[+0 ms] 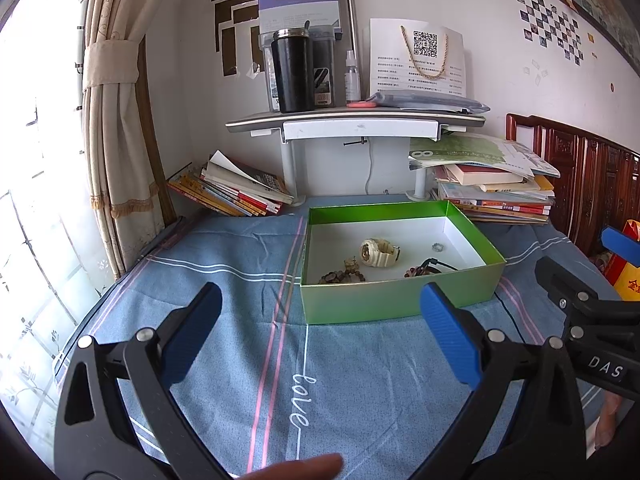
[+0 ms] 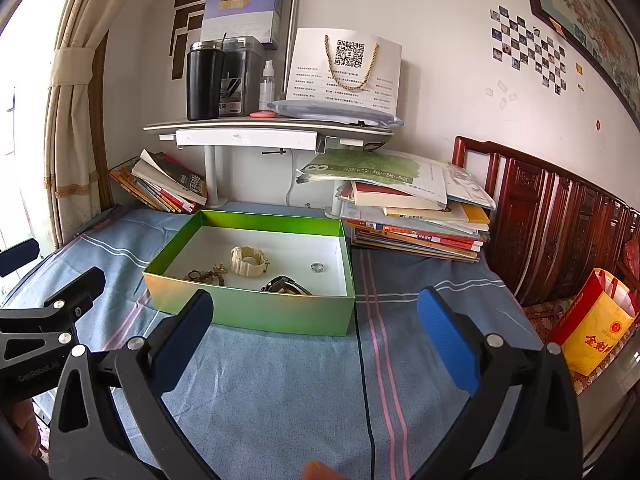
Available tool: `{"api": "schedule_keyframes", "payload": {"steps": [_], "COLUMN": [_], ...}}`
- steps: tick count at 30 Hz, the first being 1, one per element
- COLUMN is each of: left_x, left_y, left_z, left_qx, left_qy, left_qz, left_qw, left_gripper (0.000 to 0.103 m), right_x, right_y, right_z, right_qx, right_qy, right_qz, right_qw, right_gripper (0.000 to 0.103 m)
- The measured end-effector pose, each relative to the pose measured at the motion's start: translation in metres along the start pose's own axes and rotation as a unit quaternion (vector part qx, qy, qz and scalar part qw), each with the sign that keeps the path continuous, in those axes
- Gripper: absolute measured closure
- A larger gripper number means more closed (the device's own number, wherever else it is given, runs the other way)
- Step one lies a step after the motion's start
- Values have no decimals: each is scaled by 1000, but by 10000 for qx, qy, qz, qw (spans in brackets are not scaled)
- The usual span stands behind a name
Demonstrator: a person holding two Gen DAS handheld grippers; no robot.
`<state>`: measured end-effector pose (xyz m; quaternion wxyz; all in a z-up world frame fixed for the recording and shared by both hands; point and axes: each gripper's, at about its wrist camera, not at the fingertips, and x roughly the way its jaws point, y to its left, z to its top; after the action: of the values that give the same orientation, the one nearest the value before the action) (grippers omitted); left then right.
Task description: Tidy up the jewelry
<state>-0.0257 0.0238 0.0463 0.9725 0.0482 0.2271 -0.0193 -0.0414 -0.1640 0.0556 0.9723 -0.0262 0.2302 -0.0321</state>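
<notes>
A green box (image 1: 384,300) (image 2: 256,312) with a white floor stands on the blue cloth. Inside lie a cream watch (image 1: 378,253) (image 2: 247,261), a brown bead bracelet (image 1: 342,274) (image 2: 206,274), a silver ring (image 1: 437,247) (image 2: 317,267) and a dark watch (image 1: 430,267) (image 2: 288,284). My left gripper (image 1: 320,304) hovers open over the cloth just in front of the box, nothing between its blue pads. My right gripper (image 2: 316,306) is open too, in front of the box's near wall, holding nothing.
Book stacks (image 1: 236,192) (image 2: 416,216) flank a small white shelf (image 1: 356,124) holding a black flask (image 1: 292,72) behind the box. A curtain (image 1: 116,120) hangs at left, a carved wooden headboard (image 2: 560,224) at right, with a yellow bag (image 2: 596,320) beside it.
</notes>
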Motion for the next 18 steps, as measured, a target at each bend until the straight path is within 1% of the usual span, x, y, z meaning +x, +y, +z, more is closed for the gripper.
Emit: {"api": "schedule_keyframes", "payload": {"steps": [18], "left_x": [3], "left_y": [-1], "left_z": [-2], "left_qx": [10], "left_qy": [70], "left_qz": [-29], "left_qw": [10000], "left_gripper": [4], "right_x": [0], "right_y": [3], "right_z": [-3], "right_qx": [27], "right_qy": [59], "right_qz": [-40], "right_qw": [10000], "right_gripper": [3]}}
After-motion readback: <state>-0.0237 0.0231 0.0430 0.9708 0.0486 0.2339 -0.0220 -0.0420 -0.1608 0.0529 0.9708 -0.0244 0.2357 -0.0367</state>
